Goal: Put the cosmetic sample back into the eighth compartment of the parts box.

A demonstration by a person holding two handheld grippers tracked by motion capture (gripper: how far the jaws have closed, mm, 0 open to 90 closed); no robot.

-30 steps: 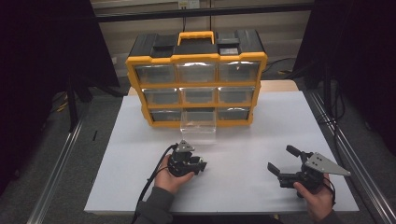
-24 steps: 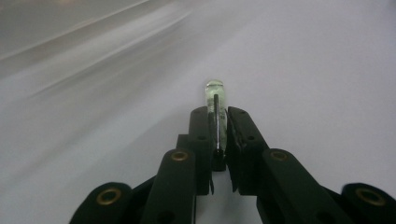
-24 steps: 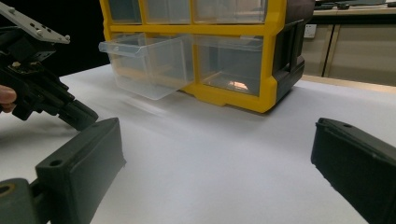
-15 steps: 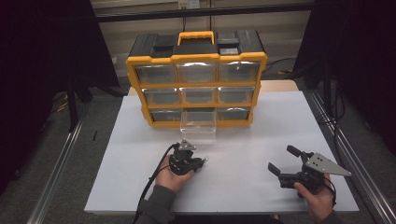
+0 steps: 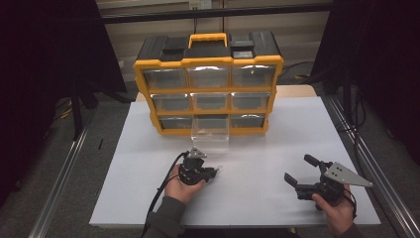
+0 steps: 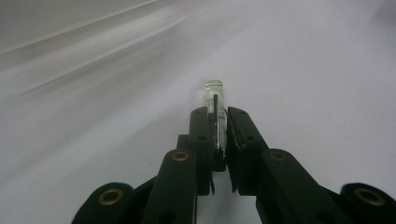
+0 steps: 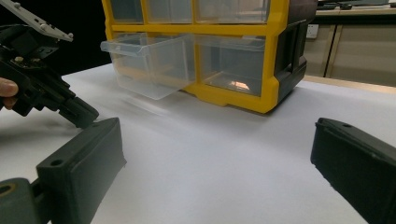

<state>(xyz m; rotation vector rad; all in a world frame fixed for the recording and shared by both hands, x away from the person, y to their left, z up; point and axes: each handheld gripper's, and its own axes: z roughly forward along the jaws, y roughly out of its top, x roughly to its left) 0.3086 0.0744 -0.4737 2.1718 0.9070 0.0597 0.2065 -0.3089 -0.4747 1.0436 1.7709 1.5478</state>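
Drawers (image 5: pixel 210 101): 9, 1 pulled out; left gripper (image 6: pixel 218 122) jaws clamped on 1 clear tube (image 6: pixel 214 98); right gripper (image 5: pixel 299 170) jaws apart.

A drawer cabinet (image 5: pixel 208 84) stands on the desk (image 5: pixel 277 144) toward its far edge, near the middle. Its bottom middle drawer (image 5: pixel 210 133) sticks out toward the person, over the desk. In front of that drawer, near the front edge, sits the left claw (image 5: pixel 214 171), its jaws closed on a small tube (image 6: pixel 214 100) that pokes out past the tips, just above the desk. The right claw (image 5: pixel 298 171) lies well to the right of the left one, near the front right corner, jaws spread apart, pointing left.
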